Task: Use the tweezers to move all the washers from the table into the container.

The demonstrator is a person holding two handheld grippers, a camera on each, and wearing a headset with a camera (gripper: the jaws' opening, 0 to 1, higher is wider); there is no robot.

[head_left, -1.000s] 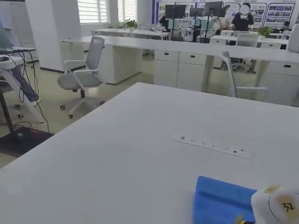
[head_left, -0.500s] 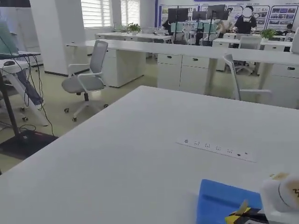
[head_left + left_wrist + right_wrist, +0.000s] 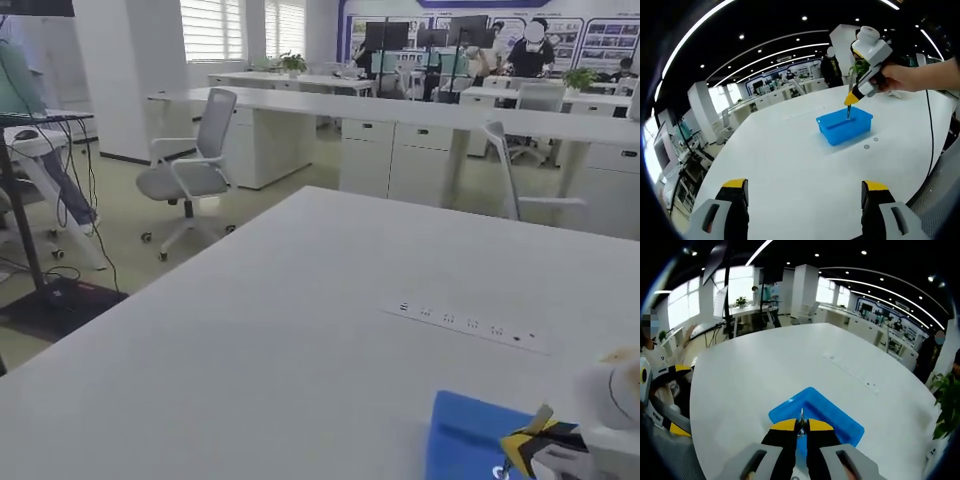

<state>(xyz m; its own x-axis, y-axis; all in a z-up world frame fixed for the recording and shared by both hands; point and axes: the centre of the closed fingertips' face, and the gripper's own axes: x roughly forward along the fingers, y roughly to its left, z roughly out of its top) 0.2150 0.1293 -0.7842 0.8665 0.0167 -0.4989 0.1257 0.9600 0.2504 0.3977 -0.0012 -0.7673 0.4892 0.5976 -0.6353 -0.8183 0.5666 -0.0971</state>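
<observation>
A blue container (image 3: 845, 127) stands on the white table (image 3: 790, 165). Two small washers (image 3: 866, 146) lie on the table just beside it. My right gripper (image 3: 852, 98), held by a hand, hovers above the container, shut on thin metal tweezers (image 3: 848, 111) whose tips point down into it. In the right gripper view the yellow-tipped jaws (image 3: 800, 426) pinch the tweezers (image 3: 801, 415) over the container (image 3: 815, 410). My left gripper (image 3: 805, 186) is open and holds nothing, well back from the container. In the head view the right gripper (image 3: 525, 448) is at the container's (image 3: 465, 435) near edge.
A flush power strip (image 3: 470, 325) lies in the table behind the container. Beyond the table's far edge are office chairs (image 3: 190, 175) and rows of white desks (image 3: 400, 120). A potted plant (image 3: 945, 405) stands near the table's right side.
The head camera has drifted, so the scene sits a little lower and further right. The right gripper's yellow jaws have come into sight over the blue container.
</observation>
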